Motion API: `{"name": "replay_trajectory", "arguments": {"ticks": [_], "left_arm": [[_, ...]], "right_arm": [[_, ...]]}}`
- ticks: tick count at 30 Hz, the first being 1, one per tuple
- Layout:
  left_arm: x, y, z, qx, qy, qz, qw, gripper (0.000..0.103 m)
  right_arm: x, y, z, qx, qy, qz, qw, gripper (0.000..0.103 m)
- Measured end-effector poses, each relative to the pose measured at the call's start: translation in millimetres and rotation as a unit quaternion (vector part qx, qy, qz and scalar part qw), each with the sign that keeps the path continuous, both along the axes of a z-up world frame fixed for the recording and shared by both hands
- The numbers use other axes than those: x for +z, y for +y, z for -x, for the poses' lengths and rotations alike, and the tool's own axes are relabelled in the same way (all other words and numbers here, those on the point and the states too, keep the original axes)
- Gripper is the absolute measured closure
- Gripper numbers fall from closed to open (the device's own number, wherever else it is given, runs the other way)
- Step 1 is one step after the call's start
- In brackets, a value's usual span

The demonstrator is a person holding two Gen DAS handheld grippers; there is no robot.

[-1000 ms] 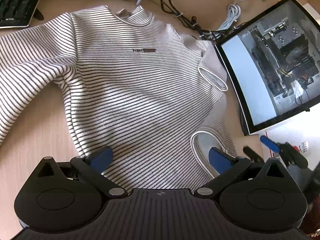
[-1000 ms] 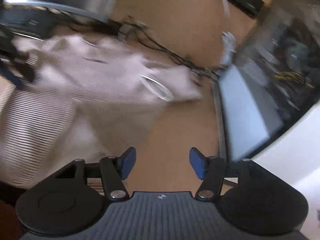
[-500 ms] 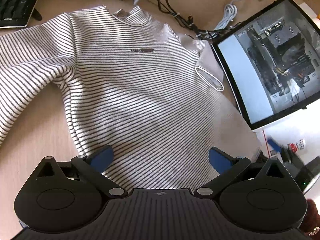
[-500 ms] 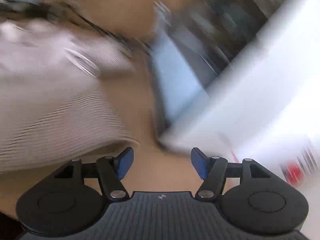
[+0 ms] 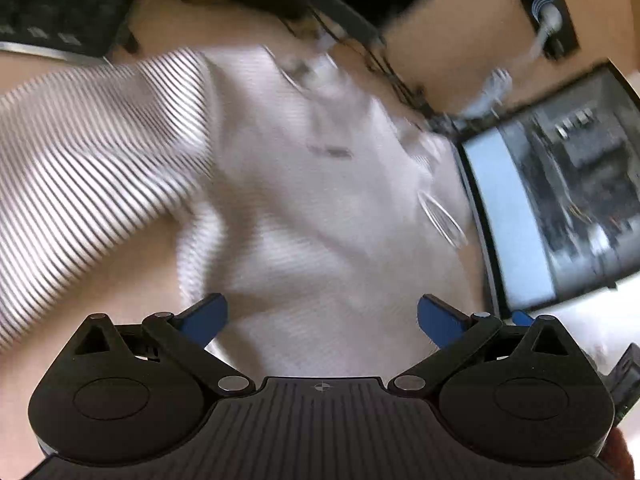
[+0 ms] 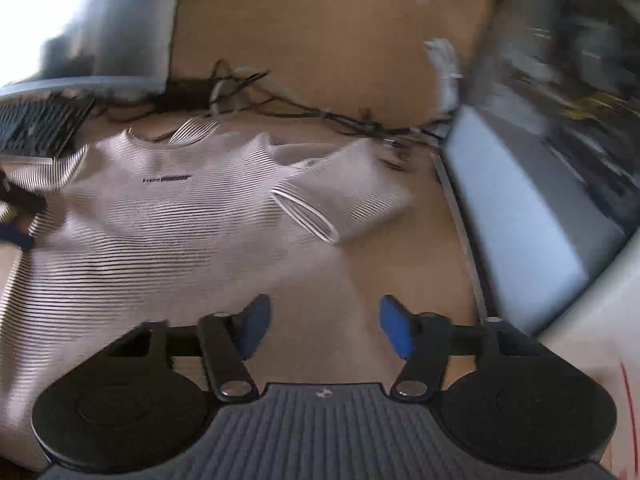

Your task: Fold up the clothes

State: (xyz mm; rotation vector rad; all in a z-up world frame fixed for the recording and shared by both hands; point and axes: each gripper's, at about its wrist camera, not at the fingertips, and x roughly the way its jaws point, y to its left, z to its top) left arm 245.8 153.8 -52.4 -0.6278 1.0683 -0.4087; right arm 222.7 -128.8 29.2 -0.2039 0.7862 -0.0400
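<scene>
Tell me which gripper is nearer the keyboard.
Left. The left gripper is just short of the keyboard, beside the shirt; the right gripper is across it, over the table.

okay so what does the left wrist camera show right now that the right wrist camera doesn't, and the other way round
Only the left wrist view shows the striped top's long sleeve spread out sideways, and the open left gripper over the hem.

Only the right wrist view shows the bright grey monitor behind the keyboard, and the open right gripper over bare wooden desk.

Both show the black-and-white striped long-sleeved top lying flat, its other sleeve folded in with the white cuff showing, the black keyboard, tangled black cables and the glass-sided computer case.
</scene>
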Motion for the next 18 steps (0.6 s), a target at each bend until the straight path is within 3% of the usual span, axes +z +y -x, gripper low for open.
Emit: {"name": "replay_trajectory", "arguments": {"ticks": [1, 3, 7, 11, 12, 13, 14, 15, 18], "left_arm": [[0, 6, -3, 0.011, 0.000, 0.004, 0.9999, 0.000], [3, 16, -9, 0.032, -0.004, 0.001, 0.9995, 0.000], [7, 28, -29, 0.061, -0.014, -0.079, 0.9949, 0.000], [8, 35, -48, 0.071, 0.003, -0.079, 0.9943, 0.000], [10, 34, -49, 0.070, 0.004, -0.081, 0.9942, 0.000], [13, 31, -46, 0.066, 0.000, -0.087, 0.9940, 0.000], [17, 28, -44, 0.061, -0.003, -0.094, 0.9937, 0.000], [19, 25, -39, 0.055, -0.007, -0.101, 0.9933, 0.000], [23, 18, -14, 0.031, -0.018, -0.116, 0.9926, 0.000]], "right_arm": [[-8, 2, -12, 0.011, 0.002, 0.007, 1.000, 0.059], [-21, 13, -36, 0.036, -0.002, 0.038, 0.999, 0.059], [-38, 35, -75, 0.090, 0.000, 0.113, 0.990, 0.058], [-51, 41, -97, 0.101, 0.005, 0.174, 0.980, 0.059], [-53, 39, -104, 0.098, 0.006, 0.180, 0.979, 0.064], [-46, 31, -111, 0.085, 0.009, 0.161, 0.983, 0.085], [-39, 23, -117, 0.072, 0.012, 0.142, 0.987, 0.091], [-32, 14, -123, 0.058, 0.014, 0.123, 0.991, 0.091], [23, -6, -133, 0.014, -0.034, 0.057, 0.998, 0.093]]}}
